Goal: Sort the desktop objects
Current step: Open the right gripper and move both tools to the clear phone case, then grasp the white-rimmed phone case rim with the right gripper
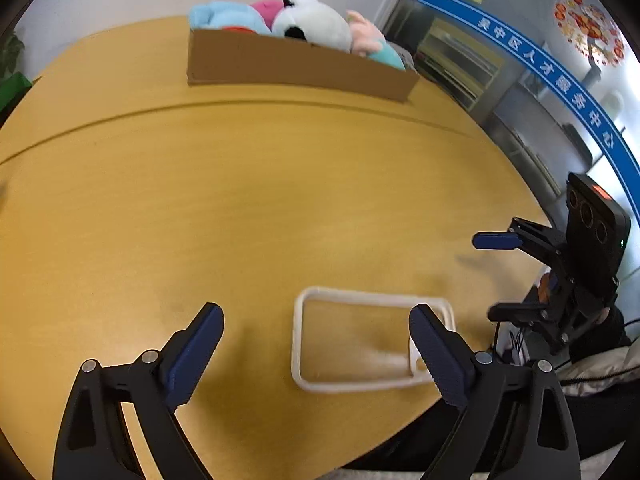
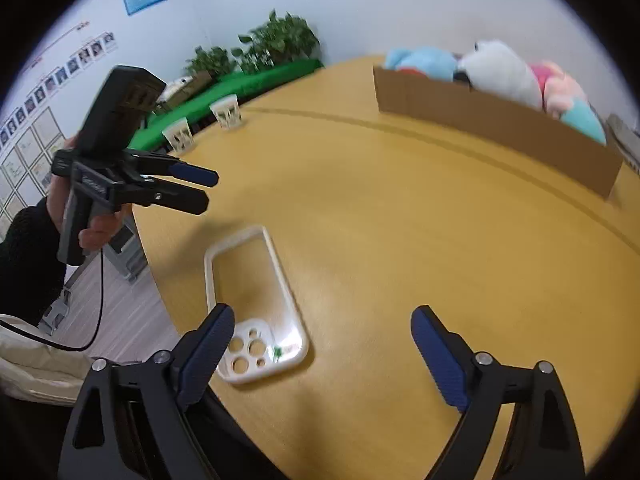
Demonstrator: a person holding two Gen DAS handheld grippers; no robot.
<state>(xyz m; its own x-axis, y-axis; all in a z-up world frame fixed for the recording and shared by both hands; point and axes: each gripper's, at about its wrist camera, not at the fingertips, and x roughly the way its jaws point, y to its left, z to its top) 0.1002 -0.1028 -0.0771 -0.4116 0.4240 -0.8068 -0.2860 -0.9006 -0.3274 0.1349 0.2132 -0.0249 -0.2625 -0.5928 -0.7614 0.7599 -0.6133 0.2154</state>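
White walls closed the room behind a round, yellow-brown wooden tabletop (image 1: 240, 208), with a blue banner of white characters running down glass panels at the upper right of my left wrist view. At the top centre of that view a long brown cardboard box (image 1: 296, 62) sat on the tabletop, holding soft plush toys (image 1: 312, 18) in light blue, pink, and black and white.

My left tool (image 1: 316, 344) filled the bottom of the frame, its dark blue padded fingers spread wide with nothing between them but bare wood and part of a clear phone case with a white rim (image 1: 372, 344). The case lay flat near the tabletop's near edge, at lower centre right, and the right-hand finger (image 1: 438, 356) overlapped its camera-cutout end in the picture; I could not tell whether it touched. My right tool (image 1: 496, 276) showed at the right edge of that frame, above the tabletop's rim.

From my right wrist view, the right tool (image 2: 324, 344) also stood wide open and empty at the bottom, and the phone case (image 2: 256, 300) lay at lower centre left, its cutout end just beside the left-hand finger (image 2: 208, 354). At the left of that frame a hand (image 2: 76, 216) in a black sleeve held my left tool (image 2: 208, 190). Two small white lattice cups (image 2: 226, 111) stood at the tabletop's far left edge, with green potted plants (image 2: 280, 38) behind them.
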